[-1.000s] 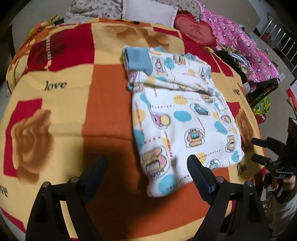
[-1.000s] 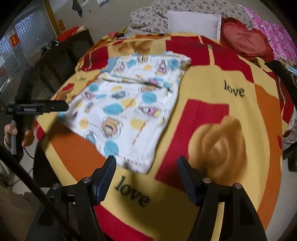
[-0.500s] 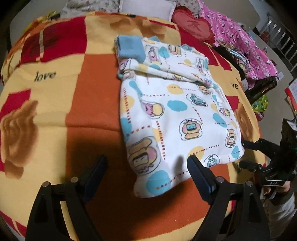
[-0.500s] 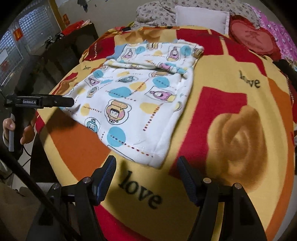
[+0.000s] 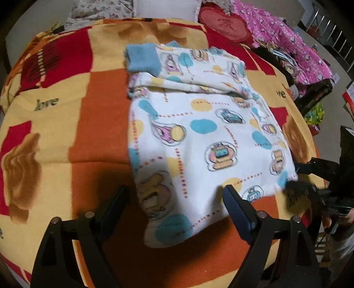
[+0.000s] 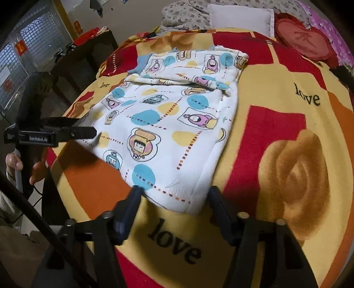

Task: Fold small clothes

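Note:
A small white garment (image 5: 199,137) with cartoon prints and a blue cuff lies partly folded on the patterned blanket (image 5: 77,115); it also shows in the right wrist view (image 6: 168,124). My left gripper (image 5: 176,197) is open, its fingers straddling the garment's near left corner. My right gripper (image 6: 173,198) is open, its fingers on either side of the garment's near right corner. The right gripper also shows at the right edge of the left wrist view (image 5: 309,177), and the left gripper shows at the left of the right wrist view (image 6: 88,130).
The blanket (image 6: 287,155) covers a bed with "love" lettering. A white pillow (image 6: 239,15), a red heart cushion (image 6: 298,39) and pink bedding (image 5: 287,39) lie at the far end. Dark furniture (image 6: 77,57) stands left of the bed.
Both grippers have moved forward to the garment's near edge, so each open pair of fingers now straddles a corner. The garment itself has not moved.

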`<state>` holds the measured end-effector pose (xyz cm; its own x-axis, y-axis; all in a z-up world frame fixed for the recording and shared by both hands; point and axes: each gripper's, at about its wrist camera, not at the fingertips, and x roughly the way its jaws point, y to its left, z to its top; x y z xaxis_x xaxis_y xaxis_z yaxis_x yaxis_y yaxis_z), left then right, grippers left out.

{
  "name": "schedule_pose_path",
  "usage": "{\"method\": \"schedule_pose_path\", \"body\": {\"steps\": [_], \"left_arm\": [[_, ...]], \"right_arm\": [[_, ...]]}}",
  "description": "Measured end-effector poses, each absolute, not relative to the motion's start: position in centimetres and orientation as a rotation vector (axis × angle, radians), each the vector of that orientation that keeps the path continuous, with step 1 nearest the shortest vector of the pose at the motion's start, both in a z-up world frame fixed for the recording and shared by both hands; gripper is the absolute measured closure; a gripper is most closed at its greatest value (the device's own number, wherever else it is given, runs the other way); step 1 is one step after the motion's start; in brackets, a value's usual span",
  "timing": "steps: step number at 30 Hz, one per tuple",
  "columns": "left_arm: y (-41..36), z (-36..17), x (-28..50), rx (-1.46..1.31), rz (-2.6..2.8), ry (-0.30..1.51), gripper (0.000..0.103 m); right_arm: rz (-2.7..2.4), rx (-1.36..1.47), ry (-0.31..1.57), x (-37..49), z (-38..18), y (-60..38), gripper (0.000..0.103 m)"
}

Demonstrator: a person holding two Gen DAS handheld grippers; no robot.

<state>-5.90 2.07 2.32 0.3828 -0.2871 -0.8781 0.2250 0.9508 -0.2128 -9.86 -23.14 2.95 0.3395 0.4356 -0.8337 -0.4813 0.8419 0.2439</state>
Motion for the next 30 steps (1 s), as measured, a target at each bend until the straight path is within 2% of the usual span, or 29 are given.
{"method": "schedule_pose_path", "body": {"steps": [1, 2, 4, 5, 6, 10, 20, 30], "left_arm": [[1.9, 2.4, -6.0, -0.039, -0.321, 1.121, 0.043], [1.5, 2.5, -6.1, -0.005, -0.320, 1.118, 0.064], [1.3, 2.6, -6.2, -0.002, -0.346, 1.123, 0.084], [1.3, 2.6, -6.3, -0.011, -0.367, 1.127, 0.087], [1.4, 2.7, -6.3, -0.007, -0.371, 1.122, 0.088], [2.4, 3.9, -5.6, -0.075, -0.430, 1.122, 0.092], [5.3, 9.2, 1.5, -0.310, -0.494, 1.073, 0.092], [5.8, 6.5, 12.1, -0.387, -0.376, 1.144, 0.092]], "right_arm": [[0.592, -0.057, 1.066, -9.8, 3.0, -23.1, 0.069], [0.582, -0.058, 1.062, -9.7, 2.9, -23.1, 0.071], [0.587, -0.050, 1.059, -9.8, 2.9, -23.2, 0.080], [0.597, -0.043, 1.053, -10.0, 3.0, -23.3, 0.083], [0.610, -0.026, 1.052, -10.1, 3.1, -23.3, 0.086], [0.676, 0.060, 1.016, -10.2, 4.8, -23.9, 0.088], [0.696, 0.245, 0.815, -4.5, 11.9, -25.1, 0.088], [0.580, 0.328, 0.878, 6.4, 9.7, -24.9, 0.088]]}}
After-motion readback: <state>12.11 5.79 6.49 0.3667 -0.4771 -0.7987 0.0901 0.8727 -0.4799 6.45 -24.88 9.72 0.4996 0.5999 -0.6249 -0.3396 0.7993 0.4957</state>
